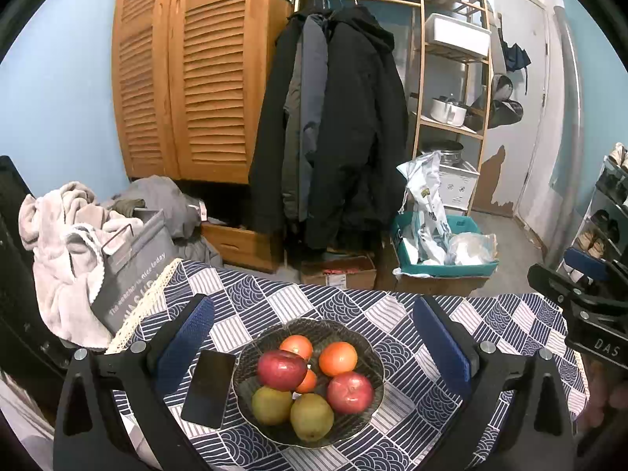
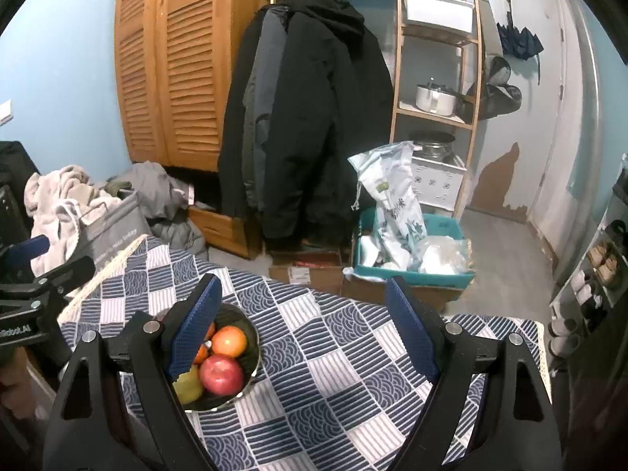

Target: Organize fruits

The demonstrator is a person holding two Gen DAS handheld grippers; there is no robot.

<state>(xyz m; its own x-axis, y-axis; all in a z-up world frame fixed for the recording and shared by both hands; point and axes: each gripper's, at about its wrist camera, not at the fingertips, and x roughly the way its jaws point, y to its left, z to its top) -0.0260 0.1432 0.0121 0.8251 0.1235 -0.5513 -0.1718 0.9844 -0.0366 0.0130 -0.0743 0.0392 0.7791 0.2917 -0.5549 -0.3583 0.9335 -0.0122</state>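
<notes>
Hovering above the table (image 1: 424, 424), left gripper (image 1: 314, 343) and right gripper (image 2: 302, 329) both spread wide and empty, fruit bowl (image 1: 353, 428) sitting near the front-left corner, needing careful centering over one fruit before closing.

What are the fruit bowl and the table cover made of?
The bowl looks like dark glass or glazed ceramic: glossy, patterned, scalloped rim; which one is unclear. The cover looks like woven cloth, matte, printed in navy and white patches, with a cream lace edge.
</notes>
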